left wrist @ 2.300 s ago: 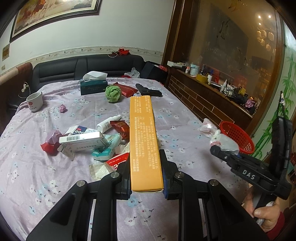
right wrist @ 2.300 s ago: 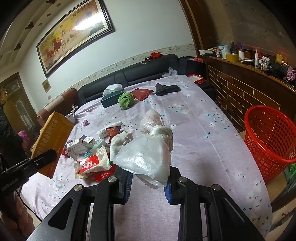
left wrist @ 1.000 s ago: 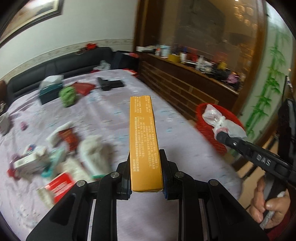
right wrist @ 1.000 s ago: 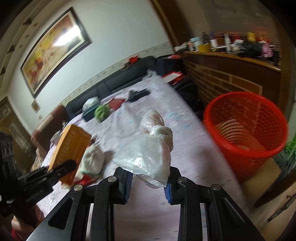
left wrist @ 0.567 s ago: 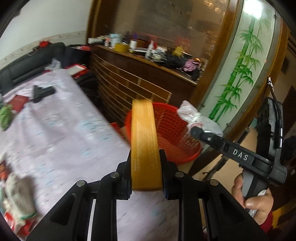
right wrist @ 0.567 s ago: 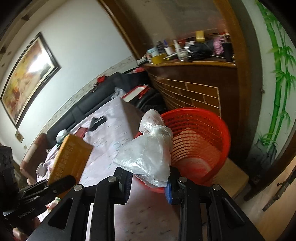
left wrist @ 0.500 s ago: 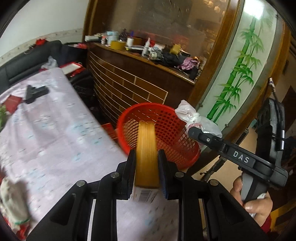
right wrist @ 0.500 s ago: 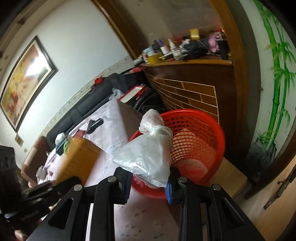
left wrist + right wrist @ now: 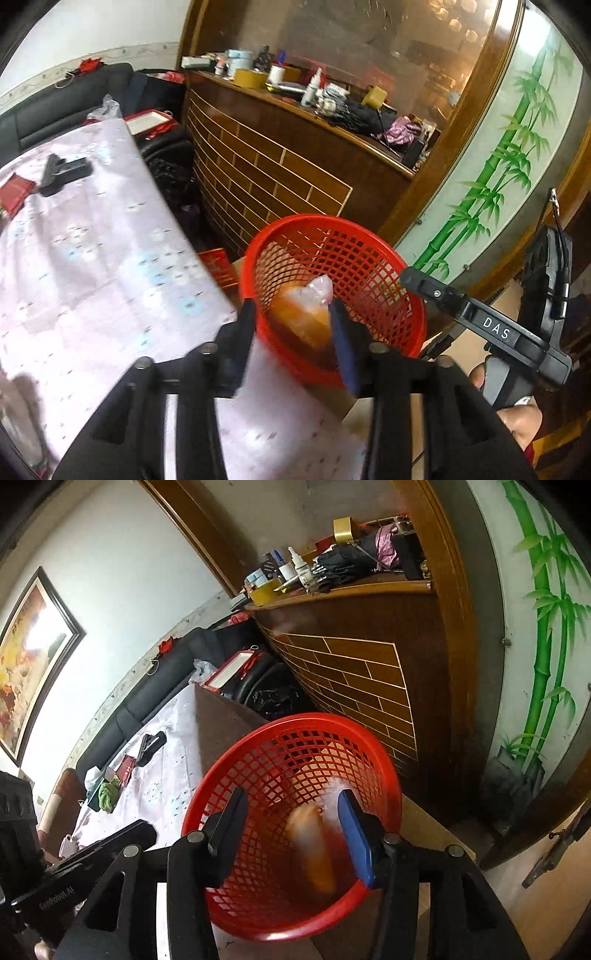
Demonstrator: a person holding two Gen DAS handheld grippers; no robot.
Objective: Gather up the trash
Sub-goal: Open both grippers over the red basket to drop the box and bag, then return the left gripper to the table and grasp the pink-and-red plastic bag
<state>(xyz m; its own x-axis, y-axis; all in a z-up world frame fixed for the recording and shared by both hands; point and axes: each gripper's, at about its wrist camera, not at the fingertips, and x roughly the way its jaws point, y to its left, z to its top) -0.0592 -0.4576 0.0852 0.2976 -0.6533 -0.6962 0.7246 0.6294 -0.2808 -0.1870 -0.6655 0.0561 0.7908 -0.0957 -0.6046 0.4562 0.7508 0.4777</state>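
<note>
A red mesh basket (image 9: pixel 373 258) (image 9: pixel 280 738) stands beside the table's end. Both grippers hang over it, open and empty. Inside the basket lies the orange box (image 9: pixel 306 325) (image 9: pixel 314 849), blurred, with the clear plastic bag (image 9: pixel 317 291) on top of it. My left gripper (image 9: pixel 293 332) is over the basket's near rim. My right gripper (image 9: pixel 291 827) is right above the basket's opening; its body also shows in the left wrist view (image 9: pixel 491 328).
The table with its pale floral cloth (image 9: pixel 92 258) lies to the left, with a black object (image 9: pixel 62 171) and green bundle (image 9: pixel 107 792) on it. A brown tiled counter (image 9: pixel 280 173) with clutter stands behind the basket. A bamboo-painted panel (image 9: pixel 543 627) is on the right.
Both grippers have swung from the table to over the basket and opened. The orange box and the plastic bag have left the jaws and dropped into the basket.
</note>
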